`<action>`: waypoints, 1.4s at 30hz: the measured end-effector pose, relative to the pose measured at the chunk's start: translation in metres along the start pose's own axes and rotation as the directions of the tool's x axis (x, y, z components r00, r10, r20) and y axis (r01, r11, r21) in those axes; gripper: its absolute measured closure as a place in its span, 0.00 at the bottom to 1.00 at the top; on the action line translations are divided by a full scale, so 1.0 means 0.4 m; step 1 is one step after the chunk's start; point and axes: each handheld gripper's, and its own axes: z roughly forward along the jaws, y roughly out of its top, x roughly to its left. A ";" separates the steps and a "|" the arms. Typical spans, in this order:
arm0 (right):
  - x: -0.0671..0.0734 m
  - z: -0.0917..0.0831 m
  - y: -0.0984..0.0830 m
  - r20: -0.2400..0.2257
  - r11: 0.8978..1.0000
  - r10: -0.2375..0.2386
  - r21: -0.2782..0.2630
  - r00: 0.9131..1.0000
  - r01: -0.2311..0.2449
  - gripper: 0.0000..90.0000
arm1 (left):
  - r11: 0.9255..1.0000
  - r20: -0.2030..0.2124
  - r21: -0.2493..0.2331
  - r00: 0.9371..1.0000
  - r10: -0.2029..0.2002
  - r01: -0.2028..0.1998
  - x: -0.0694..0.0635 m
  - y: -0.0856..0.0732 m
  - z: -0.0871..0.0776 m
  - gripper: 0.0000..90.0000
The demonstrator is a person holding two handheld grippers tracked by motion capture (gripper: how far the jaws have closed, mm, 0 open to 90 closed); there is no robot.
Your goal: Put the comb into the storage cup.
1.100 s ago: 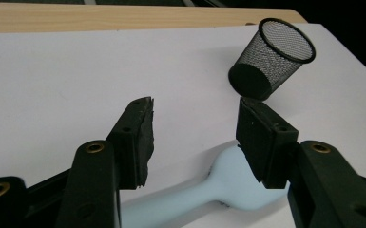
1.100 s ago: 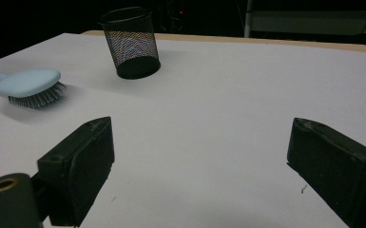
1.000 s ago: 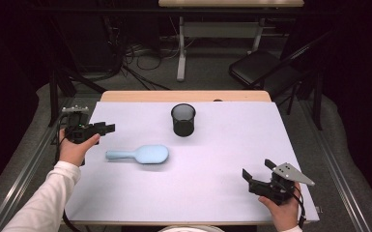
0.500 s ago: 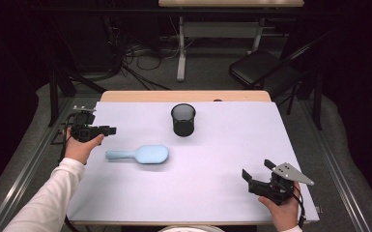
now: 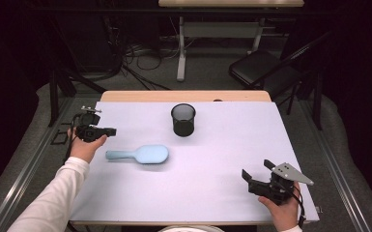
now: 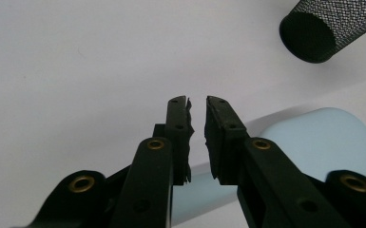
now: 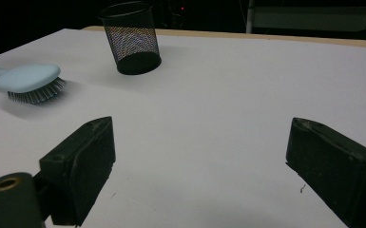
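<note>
1. Nearest you, at the front right corner of the worktop point(image 5: 222, 203), your right claw point(image 5: 261, 172) rests in your hand with its jaws spread wide and nothing between them. In the right gripper view its two black jaws frame only bare white surface.

2. Farther in on the left, your left claw point(image 5: 111, 130) hangs at the worktop's left edge, above and just behind the handle of the hairbrush point(image 5: 140, 154). Its jaws have just been closing and now stand almost together, a thin gap left. Nothing is pinched; the left gripper view shows the pale blue handle lying below and beyond the jaw tips, not between them.

3. The hairbrush lies bristles down, left of centre, its handle pointing toward your left hand point(image 5: 84, 147).

4. Farthest away, the black mesh cup point(image 5: 183, 119) stands upright near the back middle, well apart from the brush.

5. Judged from this, you are in the approach step: the brush is not yet gripped. The next move calls for reopening the left claw, lowering it astride the handle, then closing.
</note>
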 end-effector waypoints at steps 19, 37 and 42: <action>-0.003 0.000 -0.001 -0.003 1.000 0.006 0.006 1.000 -0.006 0.11 | 0.998 -0.046 0.056 0.999 0.000 0.003 0.003 -0.005 0.054 1.00; -0.003 0.001 -0.002 -0.005 1.000 0.007 0.006 1.000 -0.007 0.12 | 0.992 -0.049 0.129 0.999 0.003 0.003 -0.001 -0.029 0.110 1.00; -0.003 0.001 -0.002 -0.006 1.000 0.007 0.007 1.000 -0.007 0.12 | 0.990 -0.052 0.141 0.999 0.007 0.001 -0.001 -0.038 0.122 1.00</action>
